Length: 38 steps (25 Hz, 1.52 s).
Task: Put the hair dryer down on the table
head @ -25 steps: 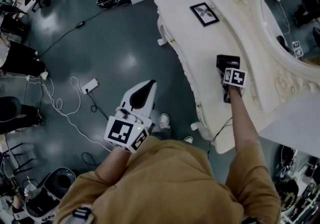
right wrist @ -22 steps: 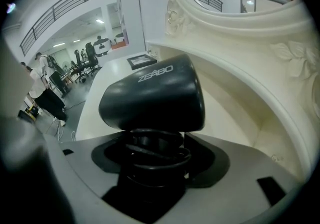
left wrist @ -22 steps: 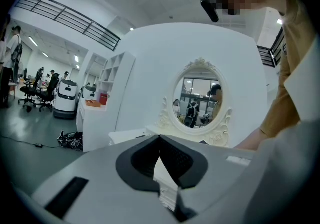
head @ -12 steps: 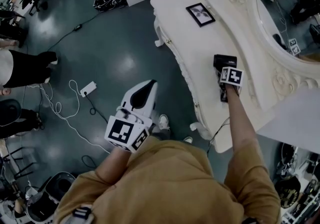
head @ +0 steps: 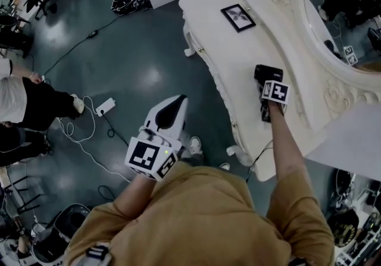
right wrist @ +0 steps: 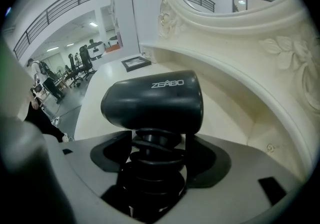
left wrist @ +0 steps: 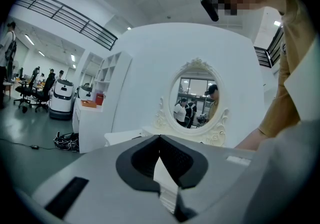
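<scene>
The left gripper (head: 176, 103), tongs pressed together on nothing, hangs over the floor (head: 137, 50) clear of the table (head: 226, 50), so little threatens there. Further right, past the photo frame (head: 237, 17), the risk gathers. The hair dryer (right wrist: 152, 100) is over the tabletop near the mirror's carved base (right wrist: 235, 32), pinched by its handle in the right gripper (right wrist: 156, 153); whether it touches the surface I cannot tell. Released too high, its round barrel could roll or knock that base, and the cord (right wrist: 150, 168) wound round the handle might snag the tongs. It is matt black and stubby, with pale lettering.
</scene>
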### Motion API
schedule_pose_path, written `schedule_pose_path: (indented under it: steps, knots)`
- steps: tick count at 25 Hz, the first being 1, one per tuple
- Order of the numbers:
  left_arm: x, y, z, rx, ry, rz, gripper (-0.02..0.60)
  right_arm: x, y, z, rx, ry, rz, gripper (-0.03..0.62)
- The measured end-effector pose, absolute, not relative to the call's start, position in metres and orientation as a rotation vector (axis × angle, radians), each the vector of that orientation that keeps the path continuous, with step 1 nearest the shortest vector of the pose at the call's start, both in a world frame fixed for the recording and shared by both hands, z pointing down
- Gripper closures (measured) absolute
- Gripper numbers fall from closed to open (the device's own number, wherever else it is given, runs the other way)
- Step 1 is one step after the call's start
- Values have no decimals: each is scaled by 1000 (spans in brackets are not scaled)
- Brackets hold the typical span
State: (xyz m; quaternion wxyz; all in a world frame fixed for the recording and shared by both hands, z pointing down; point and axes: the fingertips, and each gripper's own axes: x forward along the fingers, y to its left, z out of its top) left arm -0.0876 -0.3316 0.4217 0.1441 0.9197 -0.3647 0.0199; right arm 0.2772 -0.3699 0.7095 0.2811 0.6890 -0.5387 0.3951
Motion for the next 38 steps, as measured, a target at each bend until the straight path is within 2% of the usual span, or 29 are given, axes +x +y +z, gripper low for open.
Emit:
schedule_pose_path:
  steps: [7,15,21,24,27,31,37,38]
  knots:
    - [-83,-331,425,2649,-1027,59,578,278,-368,709,1829,-1438,1056,251]
    - [-69,-326,419,2672,-985,43,578,272,-352,698,1823,-1480,1057,171]
    - [-46,-319,405,2714,-935,18,578,278,-334,679,1870,-1516,1062,176]
    - [-36,-315,399,2732,-922,9,578,282,-327,665,1892,-1560,1064,213]
    - [-26,-307,394,2743,-916,5,578,284,-320,647,1903,-1622,1043,287]
    - [-11,-296,384,2761,-910,-9,578,281,-314,619,1891,-1753,987,431]
    - [1,-289,370,2778,-937,-33,578,289,-299,580,1956,-1823,864,582]
    - [2,-289,369,2780,-944,-37,578,291,-297,573,1968,-1829,832,591]
